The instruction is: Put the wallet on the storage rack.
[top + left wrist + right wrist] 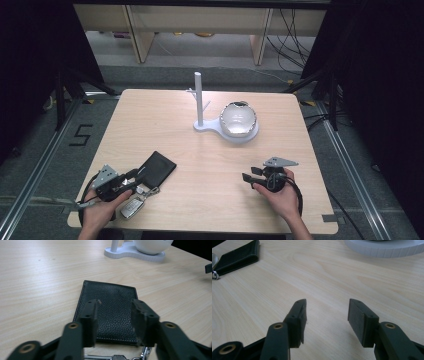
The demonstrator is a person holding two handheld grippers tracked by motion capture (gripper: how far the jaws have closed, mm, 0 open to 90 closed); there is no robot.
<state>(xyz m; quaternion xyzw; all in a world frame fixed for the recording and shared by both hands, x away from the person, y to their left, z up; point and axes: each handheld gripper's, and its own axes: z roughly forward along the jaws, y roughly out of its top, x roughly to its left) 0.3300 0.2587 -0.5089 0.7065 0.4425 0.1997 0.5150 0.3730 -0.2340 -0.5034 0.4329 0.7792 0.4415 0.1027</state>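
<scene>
The light wood bench (210,160) stands on grey floor (30,155) between dark curtains (380,75). Both the left claw (115,312) and right claw (327,315) are apart, holding nothing.

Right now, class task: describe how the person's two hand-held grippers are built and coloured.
Both are black. The left gripper and right gripper each carry a grey three-cornered plate on top and trail a black cable. Up close, each has two flat rectangular jaw pads on linked arms with brass-coloured pivots. No sleeves are visible.
</scene>
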